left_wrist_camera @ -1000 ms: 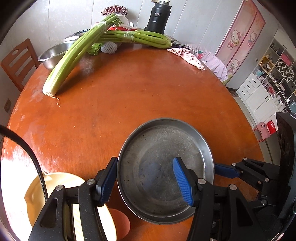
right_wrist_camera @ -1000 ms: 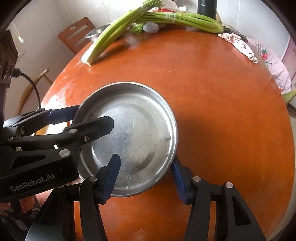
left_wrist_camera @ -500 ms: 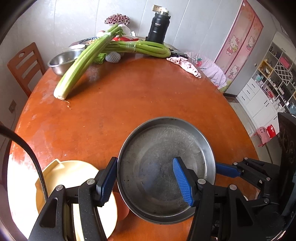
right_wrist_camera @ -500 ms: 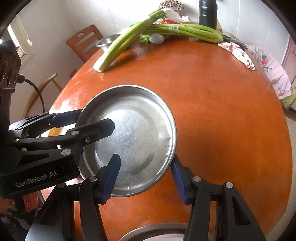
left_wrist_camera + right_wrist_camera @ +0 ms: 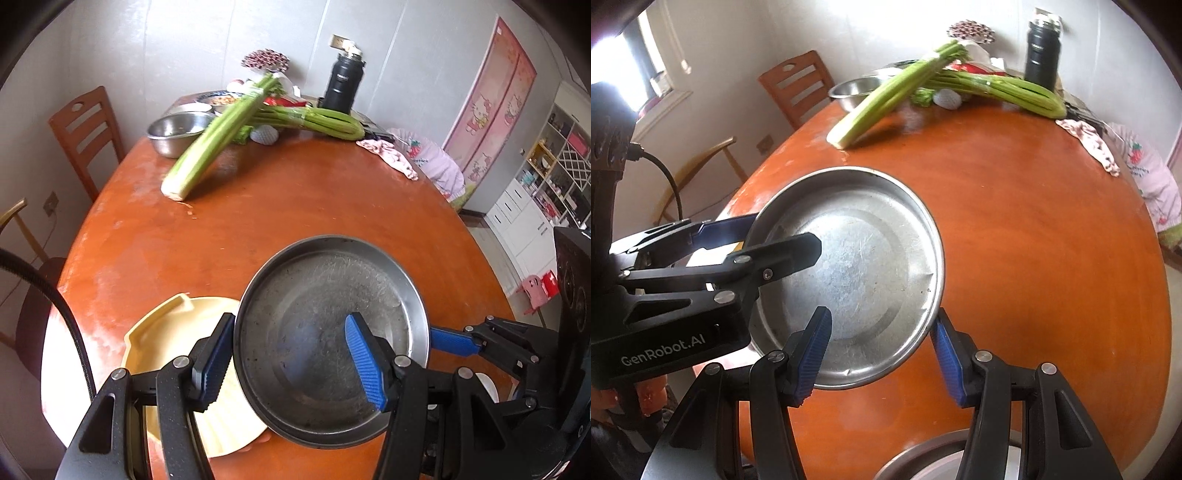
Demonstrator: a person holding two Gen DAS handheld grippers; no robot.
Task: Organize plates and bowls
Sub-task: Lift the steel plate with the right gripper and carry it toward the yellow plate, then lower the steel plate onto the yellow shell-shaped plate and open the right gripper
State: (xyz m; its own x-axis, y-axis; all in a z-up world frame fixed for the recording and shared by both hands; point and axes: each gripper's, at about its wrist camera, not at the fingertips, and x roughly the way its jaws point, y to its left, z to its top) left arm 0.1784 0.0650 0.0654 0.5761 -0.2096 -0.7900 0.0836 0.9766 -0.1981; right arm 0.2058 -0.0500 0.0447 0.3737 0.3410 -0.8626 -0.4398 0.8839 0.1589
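While both grip the steel plate (image 5: 332, 332), each hand-held gripper stays part-open.

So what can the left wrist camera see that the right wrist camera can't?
Only the left wrist view shows the cream plate under the metal plate's left side and the white shelves. Only the right wrist view shows another metal dish rim at the bottom edge and a bright window. Both show the metal plate, gripped by the left gripper and right gripper, plus celery and the black flask.
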